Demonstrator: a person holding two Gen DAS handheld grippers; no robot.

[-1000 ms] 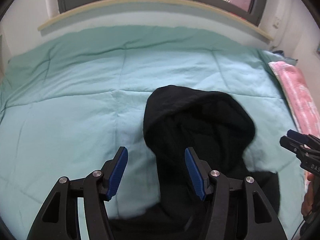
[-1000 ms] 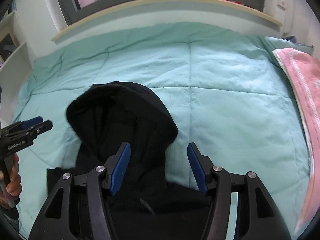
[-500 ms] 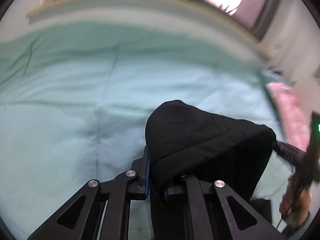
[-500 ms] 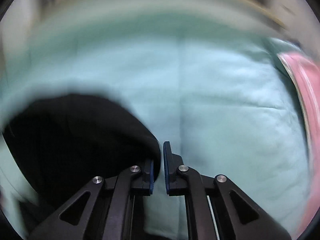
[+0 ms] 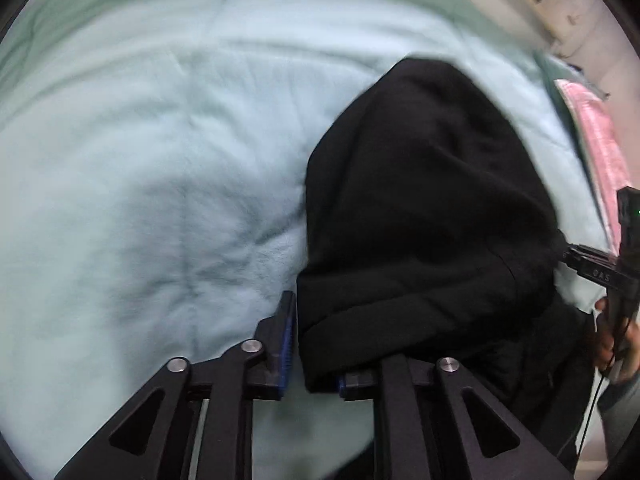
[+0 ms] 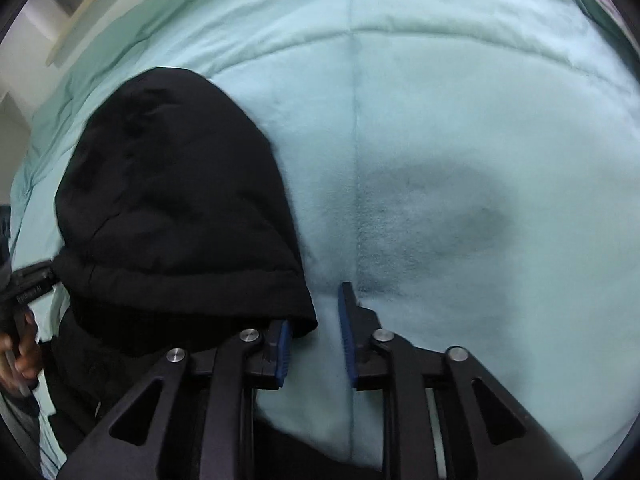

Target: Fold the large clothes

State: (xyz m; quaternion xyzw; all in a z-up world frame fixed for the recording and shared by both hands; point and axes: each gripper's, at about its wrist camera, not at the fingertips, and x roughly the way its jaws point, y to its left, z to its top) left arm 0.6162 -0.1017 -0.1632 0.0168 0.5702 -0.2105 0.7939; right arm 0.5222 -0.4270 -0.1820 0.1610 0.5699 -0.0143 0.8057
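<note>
Black hoodie (image 5: 424,208), one, teal quilt (image 5: 152,168), one, two grippers.

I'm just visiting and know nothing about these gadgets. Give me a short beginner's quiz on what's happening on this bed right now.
1. True or false: the black hoodie lies on a wooden floor.
2. In the right wrist view, the hoodie's edge touches which of the right gripper fingers? A) both fingers B) only the finger on the picture's left C) neither finger
3. Fill in: the pads on the fingers are coloured ____.

Key: 1 false, it lies on pale green bedding; 2 B; 3 blue.
</note>
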